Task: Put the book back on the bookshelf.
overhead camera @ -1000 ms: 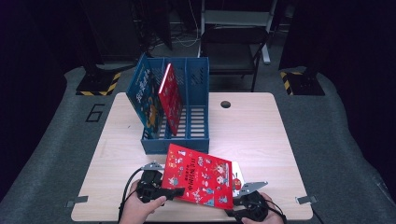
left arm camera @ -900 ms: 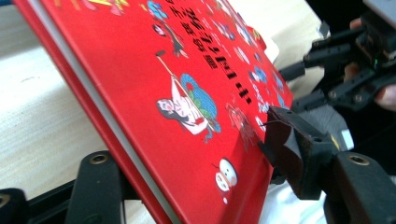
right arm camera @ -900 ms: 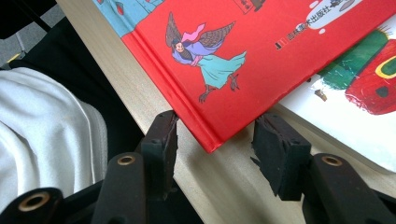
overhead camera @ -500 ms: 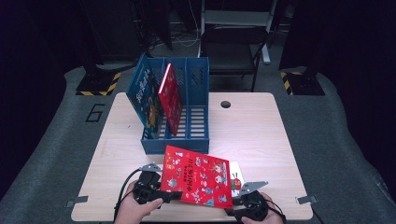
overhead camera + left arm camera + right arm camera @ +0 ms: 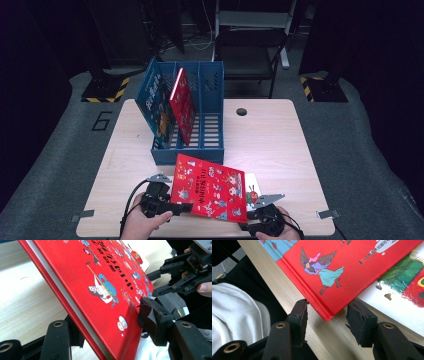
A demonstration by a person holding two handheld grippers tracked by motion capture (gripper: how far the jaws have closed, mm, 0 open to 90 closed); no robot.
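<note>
Your left gripper [image 5: 172, 207] has the red book [image 5: 210, 186] between its jaws at the book's near left edge; in the left gripper view one pad [image 5: 147, 315] lies on the cover and the other jaw sits behind the spine side, so it is clamped on the book [image 5: 105, 290]. Those jaws have just been closing, with the book between them. The book is tilted, its left side raised off the table [image 5: 280, 140], its far edge near the front wall of the blue rack [image 5: 187, 154].

Your right gripper [image 5: 252, 212] is at the book's near right corner. In the right gripper view the jaws stand apart, with the red corner [image 5: 327, 312] pointing down into the gap between them; neither pad [image 5: 359, 320] is pressing on the book, though the left one comes very close to its edge. These jaws have just been closing a little too.

Under the red book, on the table, lies a white book [image 5: 407, 290] with green and red pictures; its edge peeks out at the right [image 5: 251, 187].

In the rack, a blue book [image 5: 157, 107] leans at the left and another red one [image 5: 182, 102] stands beside it, both tilted
</note>
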